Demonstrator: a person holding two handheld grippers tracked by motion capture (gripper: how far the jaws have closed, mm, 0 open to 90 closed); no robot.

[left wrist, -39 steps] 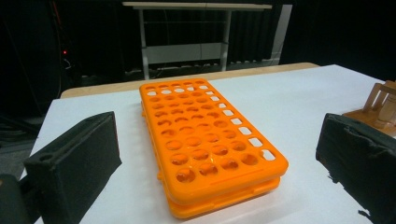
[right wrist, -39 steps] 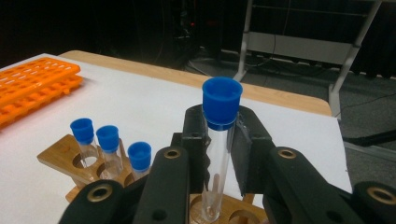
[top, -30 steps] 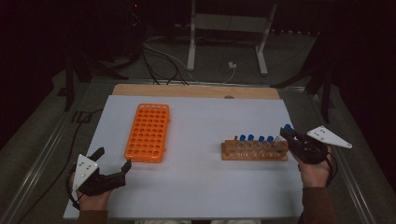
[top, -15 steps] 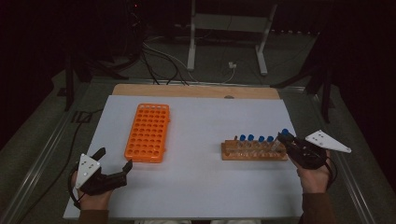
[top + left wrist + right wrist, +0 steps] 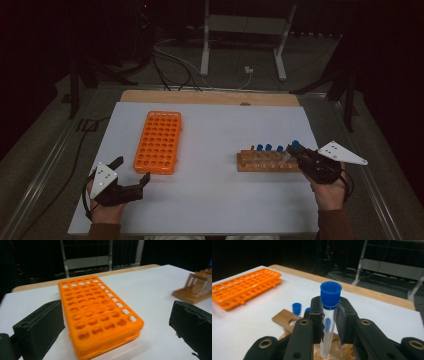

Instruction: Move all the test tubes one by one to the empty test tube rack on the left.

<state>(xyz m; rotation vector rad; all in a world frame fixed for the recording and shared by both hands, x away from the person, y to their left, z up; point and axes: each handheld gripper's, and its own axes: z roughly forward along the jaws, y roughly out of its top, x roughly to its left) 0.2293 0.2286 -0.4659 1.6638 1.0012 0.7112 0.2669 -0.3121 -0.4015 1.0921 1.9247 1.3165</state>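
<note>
My right fingers point(image 5: 329, 315) were clamped on the capped tube point(image 5: 329, 322), its foot in the wooden rack point(image 5: 267, 162) near the worktop's right edge (left fingers point(image 5: 131, 171) apart, idle); tilting risked jamming it.

No readable text, labels, brands, numbers or signs anywhere

Wide bare worktop point(image 5: 215, 145) lies between the orange tube rack point(image 5: 158, 142) on the left and the wooden tube rack point(image 5: 266, 161) on the right, an open lane from near to far. The wooden rack's blue-capped tubes point(image 5: 267, 148) stand upright, blocking low passes over it.
</note>
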